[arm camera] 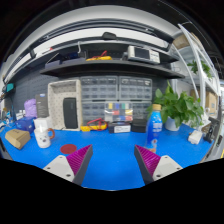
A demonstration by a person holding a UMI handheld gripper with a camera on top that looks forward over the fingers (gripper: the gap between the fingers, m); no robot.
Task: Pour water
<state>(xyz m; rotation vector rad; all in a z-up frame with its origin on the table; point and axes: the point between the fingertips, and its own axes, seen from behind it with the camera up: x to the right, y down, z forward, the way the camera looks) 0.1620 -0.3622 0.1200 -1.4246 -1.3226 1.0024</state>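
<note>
While the claw is hanging released over the blue counter, it's needing to approach the far-right bottle first.

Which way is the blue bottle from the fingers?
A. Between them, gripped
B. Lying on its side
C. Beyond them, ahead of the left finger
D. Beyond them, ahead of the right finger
D: the bottle stands upright on the blue table, well beyond the open gripper, which holds nothing.
</note>
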